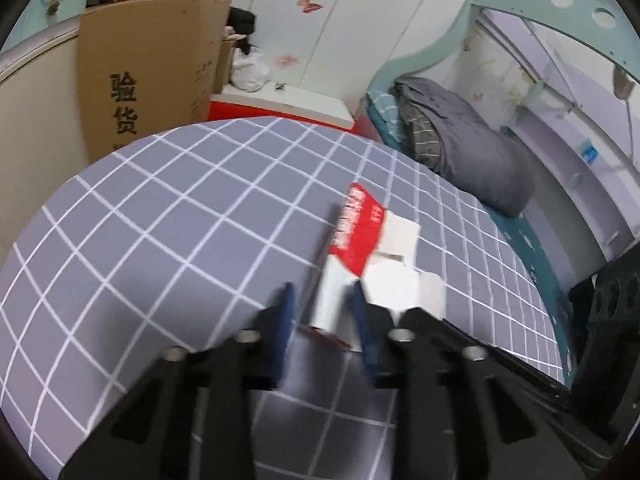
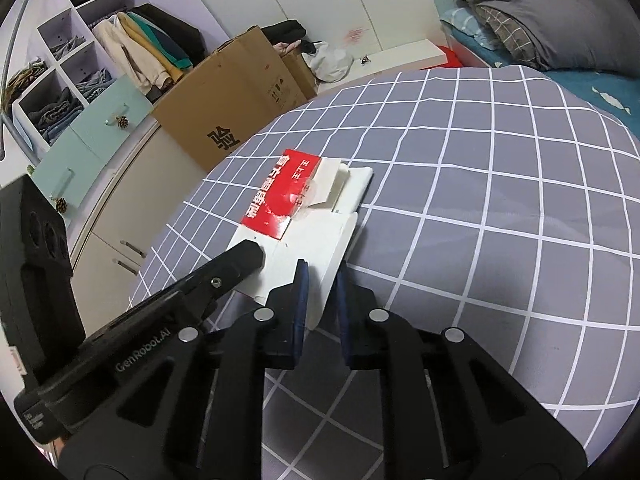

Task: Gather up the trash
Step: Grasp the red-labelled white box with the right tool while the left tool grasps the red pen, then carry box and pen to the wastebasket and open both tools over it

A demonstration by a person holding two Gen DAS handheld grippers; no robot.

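Note:
A flattened red and white carton [image 1: 372,248] lies on the grey checked bedsheet [image 1: 160,220]. It also shows in the right wrist view [image 2: 296,216]. My left gripper [image 1: 322,300] is open, its jaws either side of the carton's near white end, with a gap on the left. One left finger shows in the right wrist view [image 2: 240,264], resting on the carton's near corner. My right gripper [image 2: 322,280] is shut on the carton's near white flap [image 2: 332,268].
A large brown cardboard box [image 1: 148,68] stands beyond the bed's far edge, with a red and white box [image 1: 280,108] beside it. A grey folded duvet [image 1: 468,144] lies at the head of the bed. Wardrobe shelves [image 2: 80,60] stand at the left.

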